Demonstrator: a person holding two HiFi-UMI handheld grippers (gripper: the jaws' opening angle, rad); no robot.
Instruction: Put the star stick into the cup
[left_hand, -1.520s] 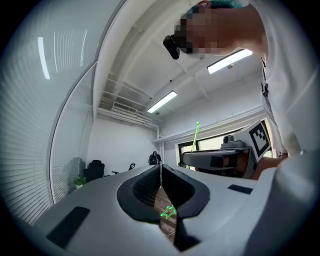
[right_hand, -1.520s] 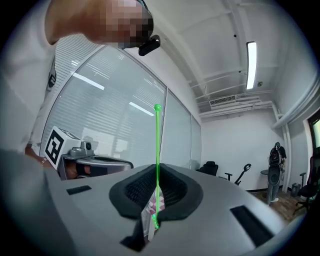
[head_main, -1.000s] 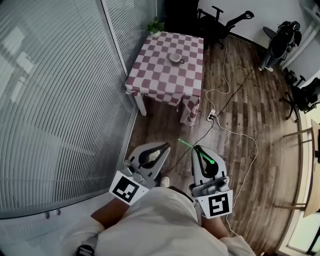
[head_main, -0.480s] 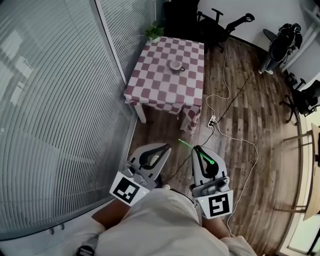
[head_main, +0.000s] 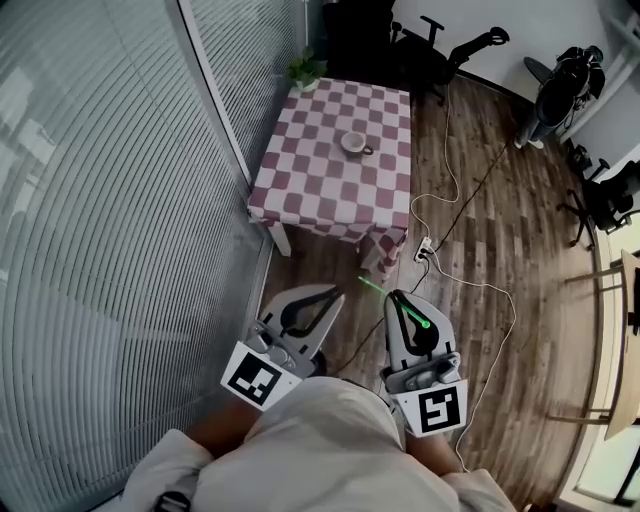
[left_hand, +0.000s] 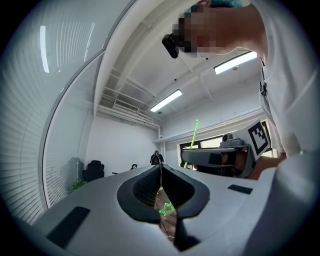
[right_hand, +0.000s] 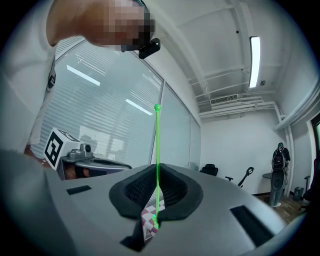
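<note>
The right gripper (head_main: 396, 297) has its jaws squeezed almost together on the thin green star stick (head_main: 372, 287), which sticks out past the jaw tips toward the far left. In the right gripper view the stick rises straight up from between the pads to a small ball tip. The left gripper (head_main: 333, 292), just to its left, is closed tip to tip and grips nothing I can make out. A small green star outline shows in the opening behind its tips, and I cannot tell what it belongs to. The cup (head_main: 352, 143) sits on the far half of the table with the checked cloth (head_main: 300, 190), well apart from both grippers, so this looks like the carry toward it. To do it well, hold the pinch firm so the slim stick cannot swivel, and keep its free end clear of the left gripper. Mind the cable (head_main: 470, 270) and power strip (head_main: 424, 232) on the floor near the table's right corner. Stand the stick upright over the cup before lowering, and open only once its end is inside.
</note>
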